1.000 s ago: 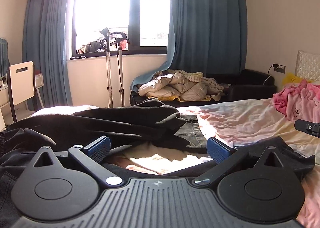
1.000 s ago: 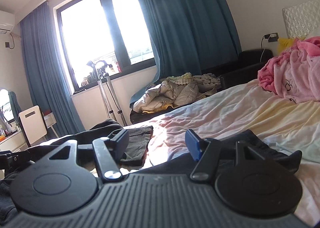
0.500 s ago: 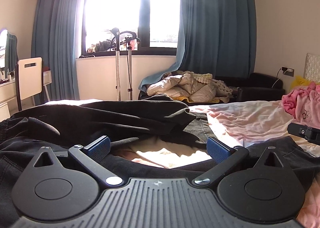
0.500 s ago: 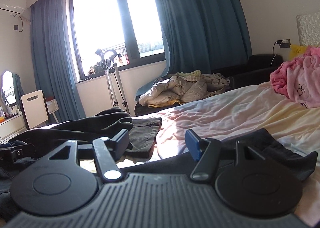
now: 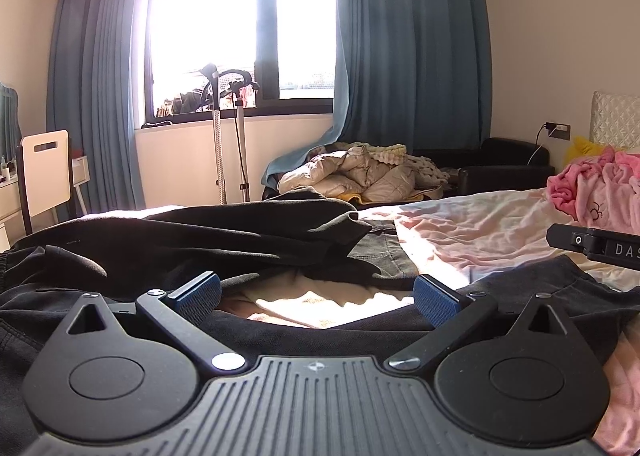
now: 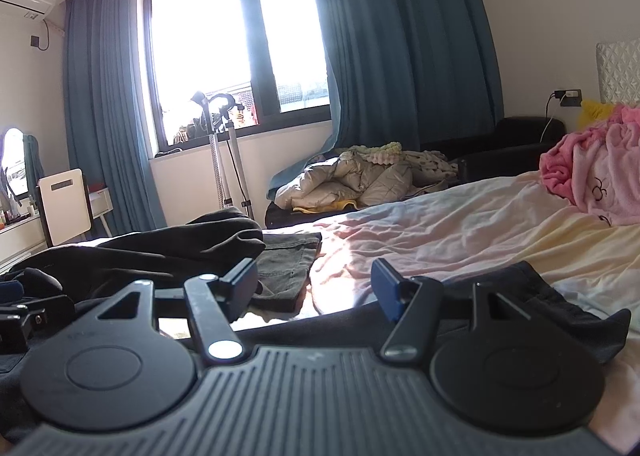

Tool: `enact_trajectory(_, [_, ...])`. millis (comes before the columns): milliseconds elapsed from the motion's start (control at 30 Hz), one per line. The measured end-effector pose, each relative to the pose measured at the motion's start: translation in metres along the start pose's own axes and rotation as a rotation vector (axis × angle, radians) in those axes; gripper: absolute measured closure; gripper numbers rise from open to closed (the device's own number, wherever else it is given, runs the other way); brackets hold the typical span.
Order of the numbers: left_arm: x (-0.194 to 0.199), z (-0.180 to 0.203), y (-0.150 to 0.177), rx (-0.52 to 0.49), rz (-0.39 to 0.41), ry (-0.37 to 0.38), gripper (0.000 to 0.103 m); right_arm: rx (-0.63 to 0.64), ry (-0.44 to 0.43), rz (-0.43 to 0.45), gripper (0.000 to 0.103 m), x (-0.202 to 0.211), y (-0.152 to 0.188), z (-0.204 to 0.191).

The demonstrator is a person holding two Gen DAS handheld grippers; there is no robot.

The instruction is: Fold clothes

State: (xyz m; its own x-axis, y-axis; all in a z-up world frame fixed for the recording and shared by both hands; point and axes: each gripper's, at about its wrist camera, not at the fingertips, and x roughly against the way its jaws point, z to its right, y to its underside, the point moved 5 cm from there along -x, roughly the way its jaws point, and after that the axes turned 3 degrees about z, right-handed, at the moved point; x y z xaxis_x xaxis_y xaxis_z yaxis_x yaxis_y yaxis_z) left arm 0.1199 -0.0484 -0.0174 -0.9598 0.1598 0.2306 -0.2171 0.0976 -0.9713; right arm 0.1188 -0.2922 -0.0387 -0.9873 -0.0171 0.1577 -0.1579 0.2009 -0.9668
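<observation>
We hold the left gripper (image 5: 316,292) low over the near edge of the bed (image 5: 472,224), its blue-padded fingers spread wide with nothing between them, and the right gripper (image 6: 314,284) beside it, its fingers likewise parted and empty. The black garment (image 5: 224,240) lies rumpled across the bed's near-left part, a fold of it running under both grippers, with grey jeans (image 6: 288,260) just beyond it toward the middle. A pink blanket (image 6: 596,176) is heaped at the far right by the headboard.
</observation>
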Motion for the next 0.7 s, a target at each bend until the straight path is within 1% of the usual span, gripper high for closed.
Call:
enact_trajectory(400, [-0.008, 0.009, 0.011, -0.019, -0.030, -0.007, 0.000, -0.054, -0.020, -0.004, 0.037, -0.002, 0.000, 0.006])
enact_trajectory(500, [-0.011, 0.012, 0.012, -0.024, -0.037, -0.007, 0.000, -0.032, -0.007, 0.006, 0.036, -0.007, 0.003, 0.007])
enact_trajectory(600, [-0.012, 0.013, 0.014, -0.025, -0.043, 0.000, 0.000, 0.008, 0.020, 0.014, 0.033, -0.021, 0.009, 0.009])
enact_trajectory(700, [-0.014, 0.012, 0.014, -0.015, -0.046, 0.000, 0.000, -0.018, 0.033, -0.006, 0.033, -0.035, 0.015, 0.015])
